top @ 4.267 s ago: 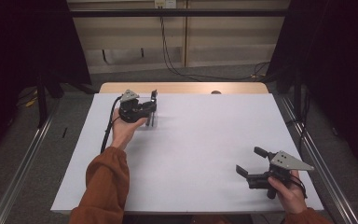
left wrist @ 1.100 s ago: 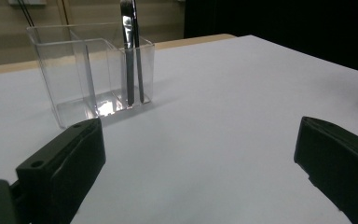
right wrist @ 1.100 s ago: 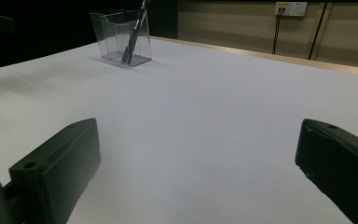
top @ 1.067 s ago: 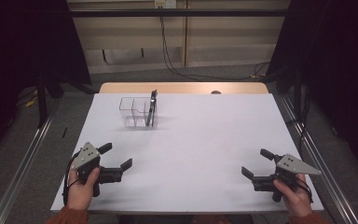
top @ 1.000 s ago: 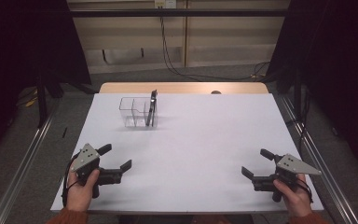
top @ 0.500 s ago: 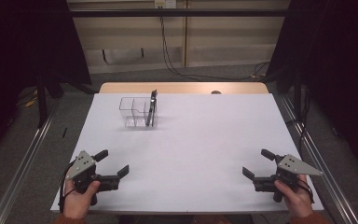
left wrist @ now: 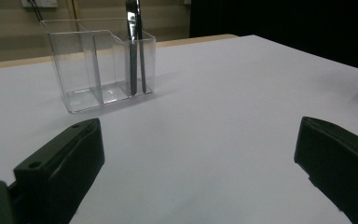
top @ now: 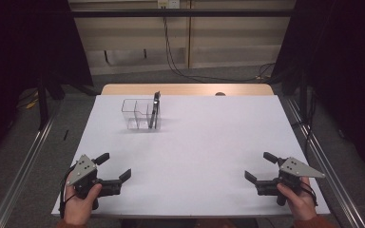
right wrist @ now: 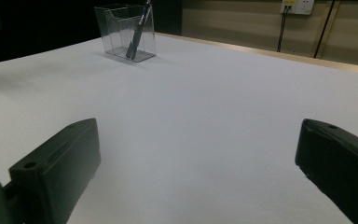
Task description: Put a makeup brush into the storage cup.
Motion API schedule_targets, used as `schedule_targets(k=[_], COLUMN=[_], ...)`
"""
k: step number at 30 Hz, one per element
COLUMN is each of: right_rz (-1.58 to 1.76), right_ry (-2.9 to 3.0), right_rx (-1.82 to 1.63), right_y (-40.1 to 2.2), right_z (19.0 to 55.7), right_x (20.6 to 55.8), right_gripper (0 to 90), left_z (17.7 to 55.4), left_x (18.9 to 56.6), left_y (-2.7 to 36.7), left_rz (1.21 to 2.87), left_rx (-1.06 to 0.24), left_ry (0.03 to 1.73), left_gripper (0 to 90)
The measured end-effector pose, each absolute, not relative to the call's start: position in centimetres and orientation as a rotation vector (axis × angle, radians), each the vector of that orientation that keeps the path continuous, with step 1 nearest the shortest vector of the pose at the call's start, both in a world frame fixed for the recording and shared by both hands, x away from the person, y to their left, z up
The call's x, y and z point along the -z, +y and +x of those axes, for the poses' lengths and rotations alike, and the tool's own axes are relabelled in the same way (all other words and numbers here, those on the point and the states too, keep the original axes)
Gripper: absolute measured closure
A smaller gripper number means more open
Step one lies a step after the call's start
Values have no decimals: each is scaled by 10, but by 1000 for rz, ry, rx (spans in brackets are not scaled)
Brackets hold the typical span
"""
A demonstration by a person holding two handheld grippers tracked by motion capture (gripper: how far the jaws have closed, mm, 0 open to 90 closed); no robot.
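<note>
My left claw [top: 115, 167] sits near the table's front edge at about seven o'clock in the high view, jaws spread wide with nothing between them, my hand [top: 78, 202] wrapped around its grip from below. My right claw [top: 260, 168] rests at about five o'clock, near the opposite front corner, jaws likewise wide apart and empty, my other hand [top: 296, 202] closed on its handle. Both hover over or rest on the white table [top: 204, 137]; I cannot tell which. The clear plastic organizer [top: 137, 114] stands upright toward eleven o'clock on the table, well apart from both claws. It is split into compartments, and a dark pen [top: 154, 111] stands in the one at its three o'clock end, leaning slightly with its top rising above the rim. In the left gripper view the organizer [left wrist: 98, 65] lies ahead at about eleven o'clock, the pen [left wrist: 134, 51] against its right-hand wall; in the right gripper view the organizer [right wrist: 123, 32] is far off at about eleven o'clock.
</note>
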State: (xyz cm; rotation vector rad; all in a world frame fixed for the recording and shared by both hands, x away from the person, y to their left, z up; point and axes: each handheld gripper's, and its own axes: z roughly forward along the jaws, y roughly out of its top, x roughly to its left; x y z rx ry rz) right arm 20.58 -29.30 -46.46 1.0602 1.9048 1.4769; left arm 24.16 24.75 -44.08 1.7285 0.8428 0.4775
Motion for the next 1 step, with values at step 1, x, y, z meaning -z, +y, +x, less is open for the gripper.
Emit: schedule_targets(k=[1], right_rz=[1057], right_ry=[1910], right_rx=[-1472], right_y=[-293], right_z=[206], right_x=[465], right_gripper=[0], left_z=[242], left_x=[441], left_y=[248], left_rz=[1727], left_rx=[-477], left_ry=[848], left_gripper=[16])
